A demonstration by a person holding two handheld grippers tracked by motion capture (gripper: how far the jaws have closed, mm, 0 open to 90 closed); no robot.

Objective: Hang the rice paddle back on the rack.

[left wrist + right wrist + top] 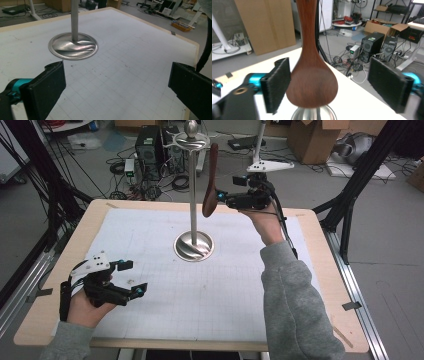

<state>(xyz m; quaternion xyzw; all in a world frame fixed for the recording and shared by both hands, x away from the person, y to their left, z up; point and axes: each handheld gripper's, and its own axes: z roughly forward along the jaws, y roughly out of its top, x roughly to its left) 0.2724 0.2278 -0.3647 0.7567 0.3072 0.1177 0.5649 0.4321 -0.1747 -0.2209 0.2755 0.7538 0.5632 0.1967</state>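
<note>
High view: we are hanging the dark brown wooden spoon (210, 182) on the tall steel hook stand (193, 190), our right gripper (223, 198) spread beside its bowl, retreating straight to avoid swinging it.

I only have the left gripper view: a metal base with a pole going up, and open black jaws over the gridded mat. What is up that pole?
Observer: In the high view the pole ends in a hooked metal top, and a brown wooden spoon hangs beside it, bowl down.
Operator: Is the other gripper on it?
Observer: The right gripper has the spoon's bowl between its jaws, but the right-hand pad stands clear of the wood, so there is no squeeze.
Operator: And my gripper?
Observer: The left gripper sits low near the table's near left corner, well away from the stand's round base.
</note>
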